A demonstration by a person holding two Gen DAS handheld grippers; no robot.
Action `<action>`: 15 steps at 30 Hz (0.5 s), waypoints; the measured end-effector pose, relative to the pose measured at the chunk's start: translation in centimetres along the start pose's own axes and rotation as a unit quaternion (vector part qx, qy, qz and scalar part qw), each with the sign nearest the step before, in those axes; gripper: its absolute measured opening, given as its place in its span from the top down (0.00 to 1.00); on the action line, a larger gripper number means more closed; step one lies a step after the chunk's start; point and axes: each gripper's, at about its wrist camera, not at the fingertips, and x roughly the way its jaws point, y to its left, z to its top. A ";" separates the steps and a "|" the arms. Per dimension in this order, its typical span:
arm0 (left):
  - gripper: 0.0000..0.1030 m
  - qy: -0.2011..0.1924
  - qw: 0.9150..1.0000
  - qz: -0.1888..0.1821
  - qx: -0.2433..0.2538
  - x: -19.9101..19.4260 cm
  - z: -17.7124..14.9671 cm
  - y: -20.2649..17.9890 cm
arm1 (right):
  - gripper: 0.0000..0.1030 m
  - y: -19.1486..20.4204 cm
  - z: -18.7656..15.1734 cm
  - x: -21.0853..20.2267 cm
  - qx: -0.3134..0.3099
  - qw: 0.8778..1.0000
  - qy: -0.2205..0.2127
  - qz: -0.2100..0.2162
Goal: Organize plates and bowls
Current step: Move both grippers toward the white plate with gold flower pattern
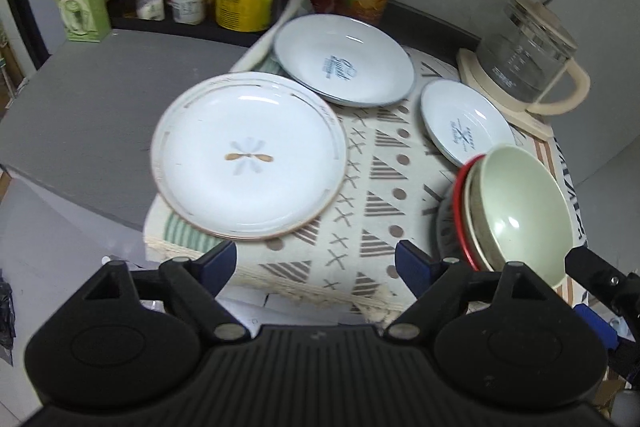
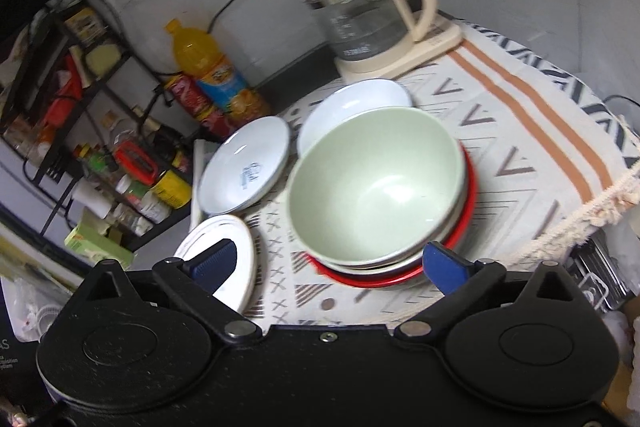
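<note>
Blue-padded fingers of the left gripper (image 1: pixel 316 265) stood wide apart at the bottom of its view, with nothing between them but the patterned cloth (image 1: pixel 360 187). Just above its left finger lay the white plate with a gold rim (image 1: pixel 249 157), overhanging the cloth's edge onto the grey counter (image 1: pixel 80 107). Further up sat a large white plate with blue lettering (image 1: pixel 344 61) and, to its right, a smaller lettered plate (image 1: pixel 464 121), which touched the stacked bowls at the right edge.

In the right wrist view the right gripper (image 2: pixel 330 265) was likewise spread wide and empty, its fingers flanking the near side of the pale green bowl (image 2: pixel 376 183) nested in a stack over a red-rimmed dish (image 2: pixel 460 227); no pad pressed on it. Behind the stack, a glass kettle (image 2: pixel 360 15) stood at top centre, an orange juice bottle (image 2: pixel 208 67) and a cluttered rack (image 2: pixel 100 147) at upper left.
</note>
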 end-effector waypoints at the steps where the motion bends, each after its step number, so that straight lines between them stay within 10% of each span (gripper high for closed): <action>1: 0.18 -0.003 1.000 0.003 -0.003 -0.2 0.0 0.4 | 0.00 0.5 -0.1 0.1 -0.006 1.000 0.001 0.004; 15: 0.07 0.000 0.998 0.007 -0.055 -0.9 1.4 5.6 | 0.00 6.1 -0.3 2.4 -0.075 0.997 0.035 -0.003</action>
